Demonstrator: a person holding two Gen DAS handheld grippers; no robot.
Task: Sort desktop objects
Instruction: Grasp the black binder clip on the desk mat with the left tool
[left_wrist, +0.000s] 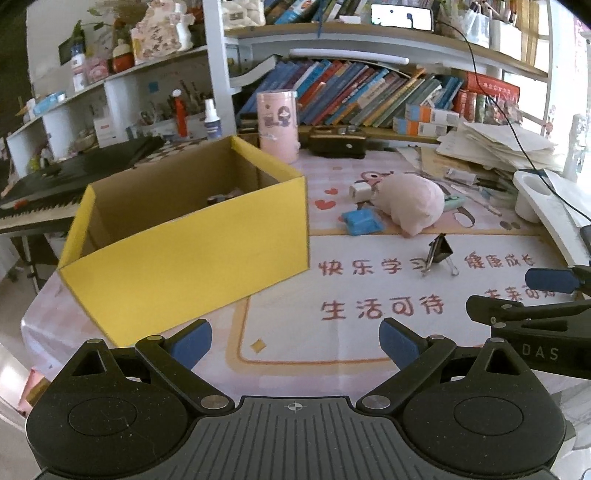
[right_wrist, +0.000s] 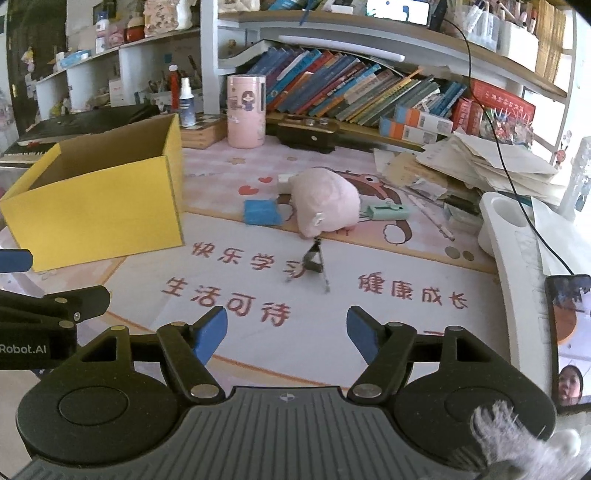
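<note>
My right gripper (right_wrist: 286, 332) stands with its jaws apart and nothing between the blue pads (right_wrist: 360, 334); it hangs above the printed desk mat (right_wrist: 332, 350). My left gripper (left_wrist: 295, 343) is also wide apart and empty, just beside the near corner of the yellow box (left_wrist: 192, 254). The box is open on top, and I see some small dark thing lying inside it, but I cannot tell what it is. Ahead of both grippers a black binder clip (right_wrist: 314, 264) stands on the mat, apart from everything else. Behind it lies a pink plush toy (right_wrist: 325, 210), with a blue packet (right_wrist: 262, 212) just to its left and a green stapler-like thing (right_wrist: 388, 212) to its right. A white charger (left_wrist: 360, 192) touches the toy on the far side.
</note>
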